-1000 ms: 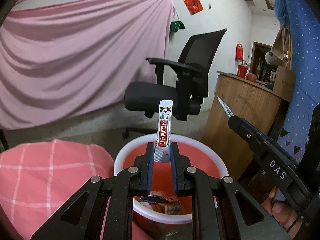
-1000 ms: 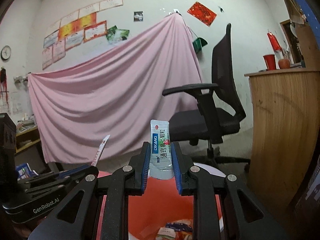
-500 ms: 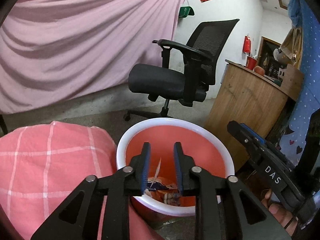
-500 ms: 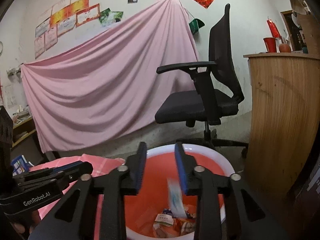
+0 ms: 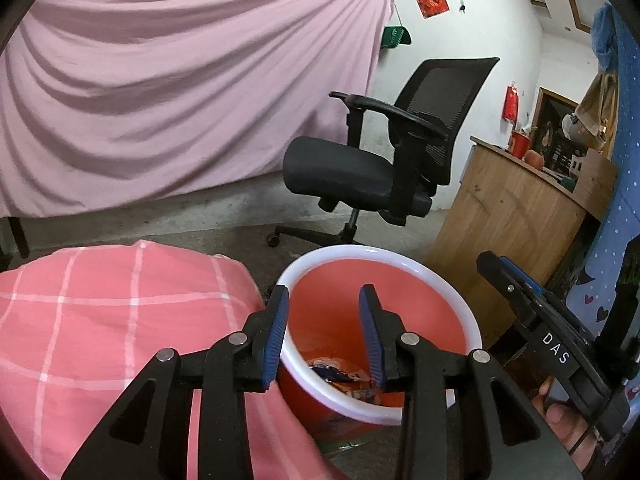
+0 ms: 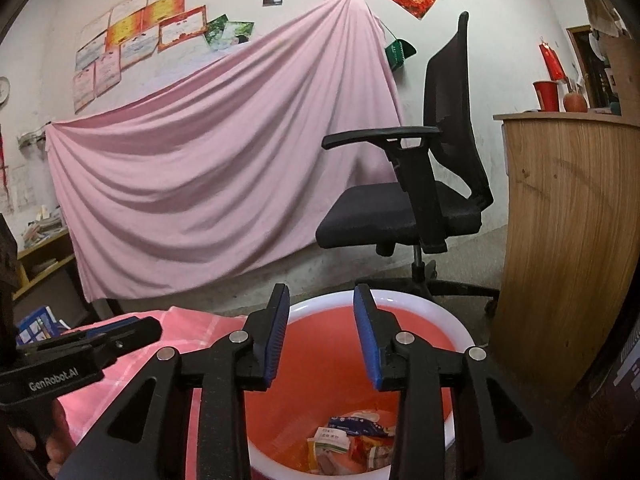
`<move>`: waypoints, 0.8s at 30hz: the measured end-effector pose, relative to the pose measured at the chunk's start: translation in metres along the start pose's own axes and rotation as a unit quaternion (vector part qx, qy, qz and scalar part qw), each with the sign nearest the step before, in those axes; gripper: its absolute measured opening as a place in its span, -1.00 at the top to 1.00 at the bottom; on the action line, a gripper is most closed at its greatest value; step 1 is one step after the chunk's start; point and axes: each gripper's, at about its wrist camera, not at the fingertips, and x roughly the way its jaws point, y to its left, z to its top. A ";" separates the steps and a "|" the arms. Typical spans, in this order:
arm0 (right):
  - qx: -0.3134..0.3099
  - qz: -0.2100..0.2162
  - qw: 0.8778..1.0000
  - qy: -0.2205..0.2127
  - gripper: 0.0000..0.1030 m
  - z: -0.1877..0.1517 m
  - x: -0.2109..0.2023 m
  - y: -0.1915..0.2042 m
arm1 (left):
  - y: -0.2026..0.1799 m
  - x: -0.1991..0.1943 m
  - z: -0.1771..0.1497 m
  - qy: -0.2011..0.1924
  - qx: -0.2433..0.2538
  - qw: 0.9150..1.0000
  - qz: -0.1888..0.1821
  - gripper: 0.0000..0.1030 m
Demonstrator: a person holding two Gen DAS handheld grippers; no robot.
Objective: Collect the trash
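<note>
A red bin with a white rim (image 5: 376, 250) (image 6: 416, 300) stands on the floor below both grippers. Several small wrappers and sachets (image 6: 348, 442) (image 5: 340, 376) lie at its bottom. My left gripper (image 5: 323, 298) hangs over the bin's left rim, its jaws opening with nothing between them. My right gripper (image 6: 322, 294) hovers over the bin's near side, jaws also opening and empty. In the left wrist view the right gripper (image 5: 532, 312) shows at the right edge. In the right wrist view the left gripper (image 6: 80, 344) shows at the left edge.
A pink checked cloth (image 5: 100, 320) covers a mound left of the bin. A black office chair (image 5: 384, 168) stands behind it, and a wooden counter (image 6: 572, 240) at the right. A pink sheet (image 6: 208, 184) hangs on the back wall.
Both grippers let go of their sachets, which dropped into the bin. Both pairs of jaws have spread apart, and the left gripper has shifted left toward the cloth.
</note>
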 end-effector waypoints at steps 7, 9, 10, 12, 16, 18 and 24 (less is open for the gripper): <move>-0.009 0.001 1.000 -0.008 0.05 0.000 -0.012 0.013 | 0.017 -0.031 -0.004 -0.019 -0.009 1.000 0.020 -0.02; -0.008 -0.001 1.000 -0.011 0.01 0.001 -0.017 0.016 | 0.025 -0.043 -0.006 -0.023 -0.015 0.999 0.029 -0.10; -0.007 -0.001 1.000 -0.012 -0.05 0.002 -0.020 0.018 | 0.030 -0.049 -0.008 -0.025 -0.018 0.999 0.034 -0.15; -0.007 -0.004 1.000 -0.020 -0.29 0.002 -0.028 0.022 | 0.037 -0.061 -0.011 -0.030 -0.022 0.999 0.039 -0.24; -0.014 -0.010 0.999 -0.038 -0.58 0.002 -0.046 0.035 | 0.054 -0.092 -0.021 -0.053 -0.036 0.997 0.052 -0.67; -0.017 -0.013 0.999 -0.042 -0.72 -0.001 -0.055 0.042 | 0.060 -0.108 -0.026 -0.065 -0.039 0.995 0.057 -0.79; -0.011 -0.013 0.997 -0.070 -1.00 -0.011 -0.093 0.059 | 0.072 -0.158 -0.050 -0.098 -0.039 0.991 0.081 -0.91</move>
